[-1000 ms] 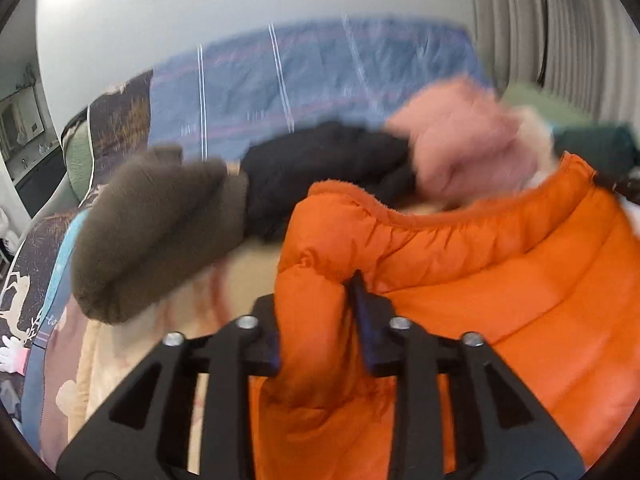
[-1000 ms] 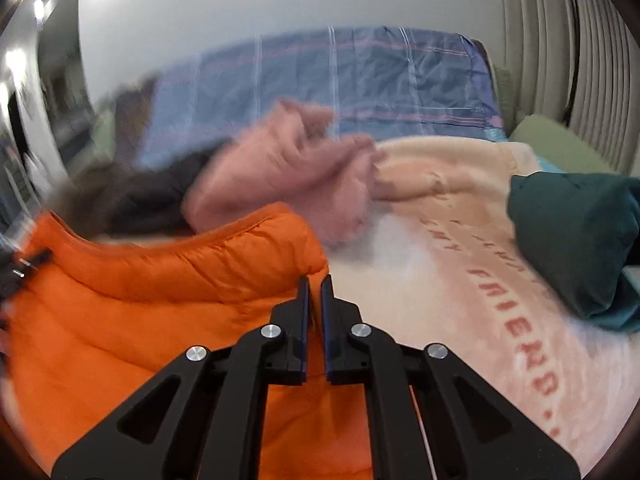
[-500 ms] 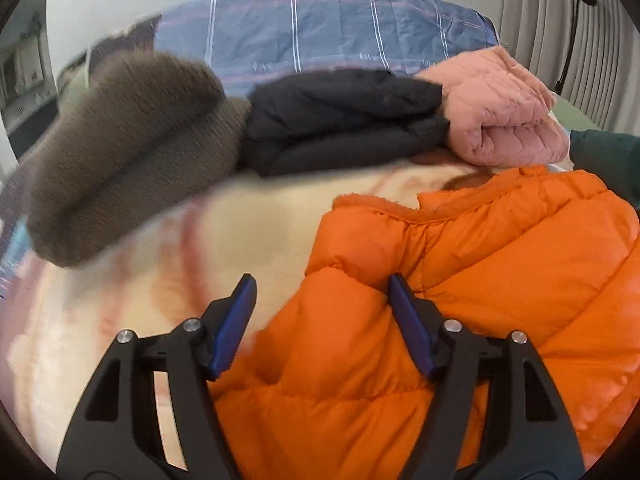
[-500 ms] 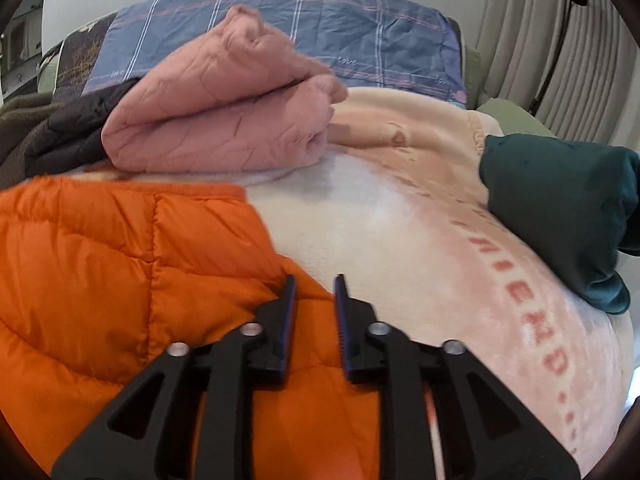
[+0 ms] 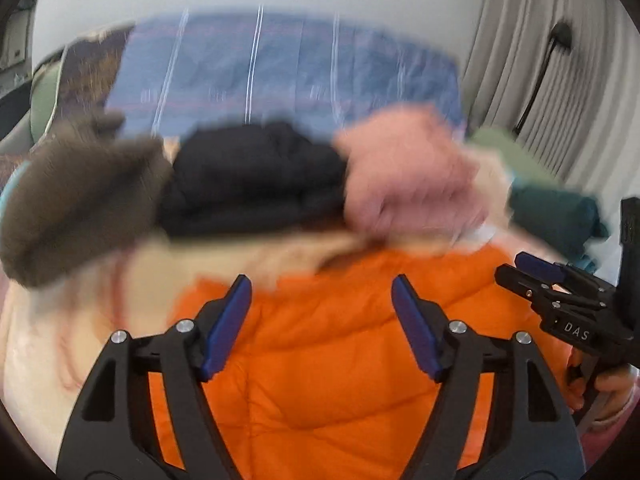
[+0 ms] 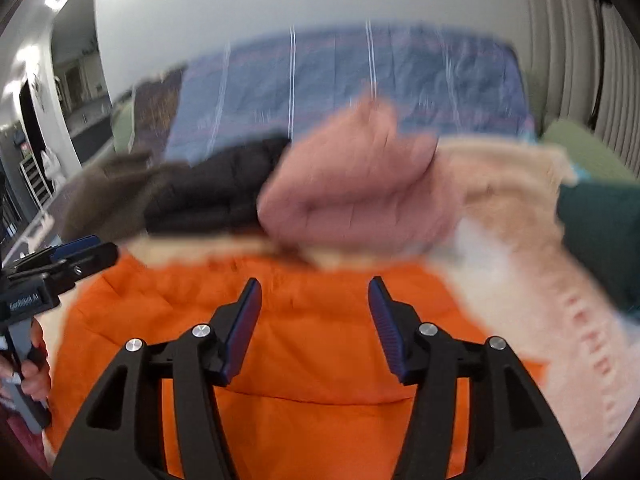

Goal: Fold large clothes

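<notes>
- Two grippers, both with jaws spread wide and nothing between them, hover over the work.
- Biggest thing under us is the bed, covered by a cream blanket (image 6: 516, 216) with pink lettering down its right side, and a blue plaid cover (image 5: 280, 76) at the far end.
- On that blanket, near and centre, lies the orange puffer jacket (image 5: 328, 344), the garment being folded; it sits flat in a rough rectangle with a seam or fold line running across it in the right wrist view.
- Far behind it, a row of folded pieces: brown fleece (image 5: 76, 204) on the left, black jacket (image 5: 256, 180) in the middle, pink quilted jacket (image 6: 360, 196) to the right.
- Further right, a dark green garment (image 6: 600, 236) at the blanket's edge.
- Left gripper (image 5: 322, 304) is over the jacket's left part, right gripper (image 6: 316, 304) over its right part, neither touching the fabric as far as I can tell.
- Everything is blurred, so fine detail is out of reach.
- Risk, as I judge it: puffy, slippery filling tends to spring back, so an unheld fold may open.
- Another: a shallow pinch could catch only the top layer and drag the stack crooked.
- Another: moving it far could bump the pink jacket just beyond its far edge.
</notes>
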